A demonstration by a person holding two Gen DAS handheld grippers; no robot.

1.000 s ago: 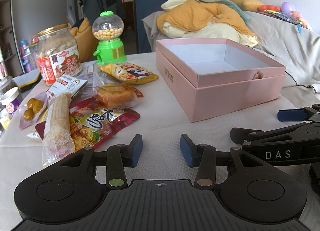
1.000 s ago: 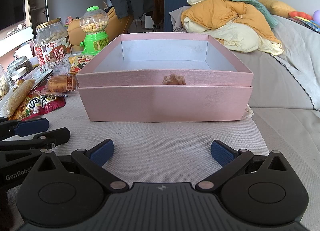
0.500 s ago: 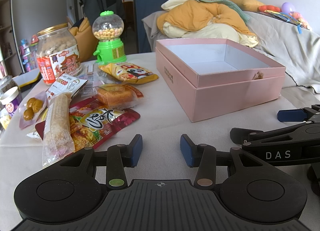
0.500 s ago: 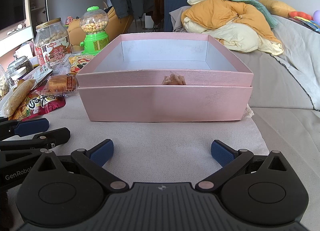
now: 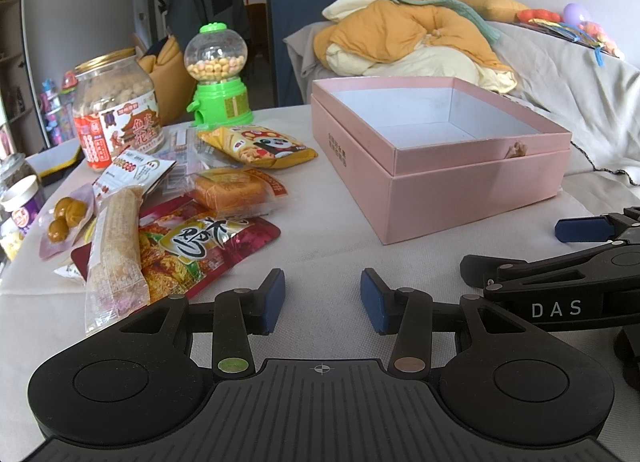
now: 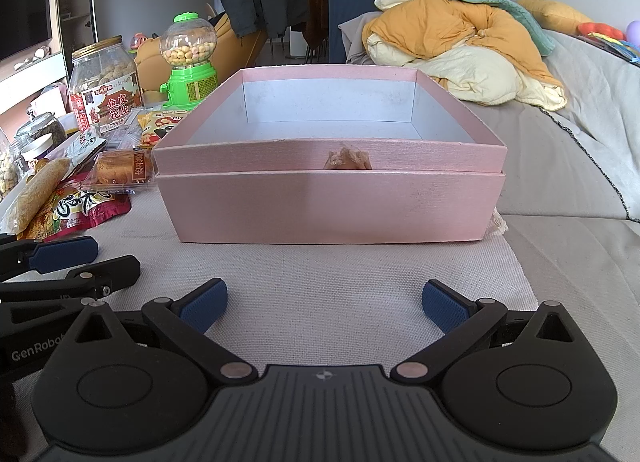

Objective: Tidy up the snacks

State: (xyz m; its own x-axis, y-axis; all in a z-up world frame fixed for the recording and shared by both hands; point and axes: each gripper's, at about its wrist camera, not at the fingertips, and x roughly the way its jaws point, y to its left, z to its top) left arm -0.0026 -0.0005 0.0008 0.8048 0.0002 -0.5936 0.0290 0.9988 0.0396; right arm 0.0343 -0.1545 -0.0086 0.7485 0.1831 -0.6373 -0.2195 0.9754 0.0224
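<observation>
An open pink box (image 5: 472, 181) (image 6: 328, 201) stands empty on the white cloth. Left of it lie several snack packets: a red pouch (image 5: 200, 250), a long cracker stick packet (image 5: 114, 238), an orange cake packet (image 5: 232, 189) and a yellow panda bag (image 5: 260, 145). My left gripper (image 5: 322, 302) is open and empty, low over the cloth in front of the snacks. My right gripper (image 6: 324, 306) is wide open and empty in front of the box. The right gripper also shows at the right of the left wrist view (image 5: 560, 262).
A peanut jar (image 5: 116, 117) and a green gumball dispenser (image 5: 218, 77) stand behind the snacks. Small jars (image 5: 20, 197) line the table's left edge. A sofa with a pile of orange and cream bedding (image 5: 408, 41) is behind the box.
</observation>
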